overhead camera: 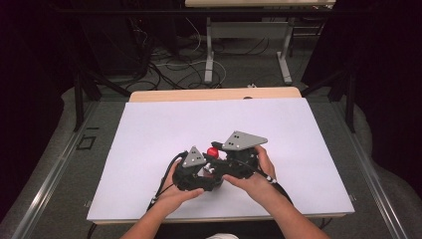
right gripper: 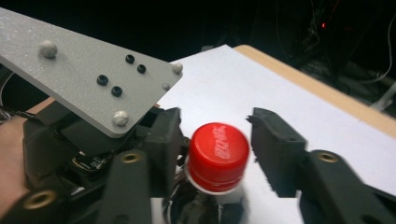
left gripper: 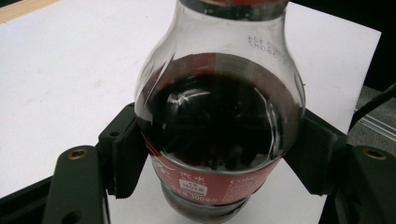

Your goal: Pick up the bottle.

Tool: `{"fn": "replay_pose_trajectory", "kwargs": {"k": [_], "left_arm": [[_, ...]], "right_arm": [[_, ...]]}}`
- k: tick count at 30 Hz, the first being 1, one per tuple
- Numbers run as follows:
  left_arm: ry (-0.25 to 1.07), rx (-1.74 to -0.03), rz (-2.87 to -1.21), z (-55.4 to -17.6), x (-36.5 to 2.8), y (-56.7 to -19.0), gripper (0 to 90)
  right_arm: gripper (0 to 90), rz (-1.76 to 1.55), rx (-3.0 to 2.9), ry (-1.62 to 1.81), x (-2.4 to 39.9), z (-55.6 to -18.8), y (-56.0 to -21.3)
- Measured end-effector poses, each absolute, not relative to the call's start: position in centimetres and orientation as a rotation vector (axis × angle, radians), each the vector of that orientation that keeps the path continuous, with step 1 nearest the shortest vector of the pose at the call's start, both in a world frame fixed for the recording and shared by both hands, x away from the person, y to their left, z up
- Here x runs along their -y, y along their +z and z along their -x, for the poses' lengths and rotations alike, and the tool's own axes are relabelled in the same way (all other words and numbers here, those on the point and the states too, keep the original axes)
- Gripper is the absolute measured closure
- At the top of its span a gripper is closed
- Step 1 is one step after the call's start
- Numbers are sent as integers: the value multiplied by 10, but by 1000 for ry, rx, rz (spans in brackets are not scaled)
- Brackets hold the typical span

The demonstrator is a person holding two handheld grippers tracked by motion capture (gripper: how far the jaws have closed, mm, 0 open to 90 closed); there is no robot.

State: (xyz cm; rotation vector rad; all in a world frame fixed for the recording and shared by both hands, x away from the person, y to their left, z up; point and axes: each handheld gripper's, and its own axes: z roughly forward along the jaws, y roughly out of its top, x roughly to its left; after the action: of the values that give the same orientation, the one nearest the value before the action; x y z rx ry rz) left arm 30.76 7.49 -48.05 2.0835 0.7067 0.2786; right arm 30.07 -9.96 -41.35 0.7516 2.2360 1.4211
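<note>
While the left gripper (left gripper: 212,154) clamps the bottle (left gripper: 219,121) by its belly, both pads pressed against the glass-clear wall just above the red label (left gripper: 205,179), the bottle stands upright on the white table (overhead camera: 149,134), near the person's edge and between the two hands. The right gripper (right gripper: 215,154) sits at cap height with the red cap (right gripper: 218,151) between its jaws: one pad lies against the cap's side, the other stands just clear of it, so the cap is bracketed rather than truly gripped. To unscrew it well, I judge that the right jaws should close squarely on the ribbed skirt, level with the cap rather than tilted, before any twist begins. The left grip should hold firm so the body cannot spin, and the dark drink (left gripper: 212,126) stays calm if the twist is slow.
</note>
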Motion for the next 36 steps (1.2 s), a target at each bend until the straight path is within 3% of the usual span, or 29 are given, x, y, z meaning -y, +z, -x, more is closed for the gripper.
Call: {"fn": "replay_pose_trajectory", "kwargs": {"k": [4,17,19,26,36], "left_arm": [[268,-703,-2087,-308,-76,-481,301],[257,-667,-2093,-306,-74,-480,301],[258,-668,-2090,-307,-74,-481,301],[269,-701,-2080,-309,-76,-481,301],[273,-700,-2086,-308,-76,-480,301]], "right_arm": [[610,-687,-2253,1406,100,-304,-415],[595,-274,-2505,1549,124,-338,-409],[504,-335,-2456,1540,123,-333,-408],[492,-579,-2293,1494,115,-312,-408],[609,-751,-2254,1453,104,-305,-416]]}}
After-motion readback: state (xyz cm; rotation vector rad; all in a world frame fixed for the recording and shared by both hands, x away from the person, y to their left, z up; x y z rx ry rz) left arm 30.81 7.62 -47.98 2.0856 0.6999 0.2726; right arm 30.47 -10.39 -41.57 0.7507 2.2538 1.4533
